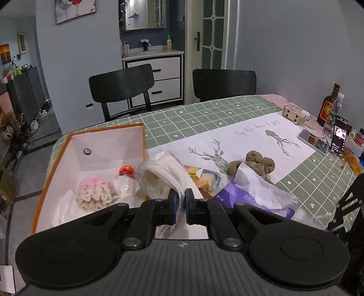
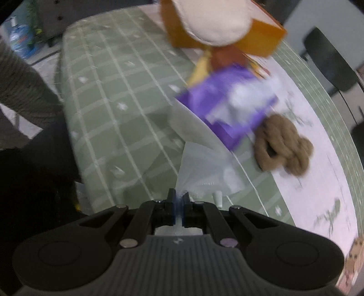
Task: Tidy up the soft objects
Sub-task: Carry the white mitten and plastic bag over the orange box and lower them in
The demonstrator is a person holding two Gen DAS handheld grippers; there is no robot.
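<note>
In the left wrist view my left gripper (image 1: 181,200) is shut on the rim of a white plush slipper (image 1: 163,175), held at the near right edge of an orange-rimmed box (image 1: 109,141). Inside the box lie a pink and cream knitted piece (image 1: 94,193), an orange ball (image 1: 126,170) and a clear bag. In the blurred right wrist view my right gripper (image 2: 179,200) is shut on a corner of a clear plastic bag (image 2: 204,168) that stretches over the table. A purple pack (image 2: 227,100) and a brown knotted cushion (image 2: 282,148) lie just beyond it, and the slipper (image 2: 216,20) shows at the top.
The green checked tablecloth (image 1: 227,113) also holds a yellow snack bag (image 1: 202,177), a phone on a stand (image 1: 340,136), a dark bottle (image 1: 328,107) and small jars at the far right. Two black chairs (image 1: 122,84) stand behind. A grey sleeve (image 2: 20,86) is at the left.
</note>
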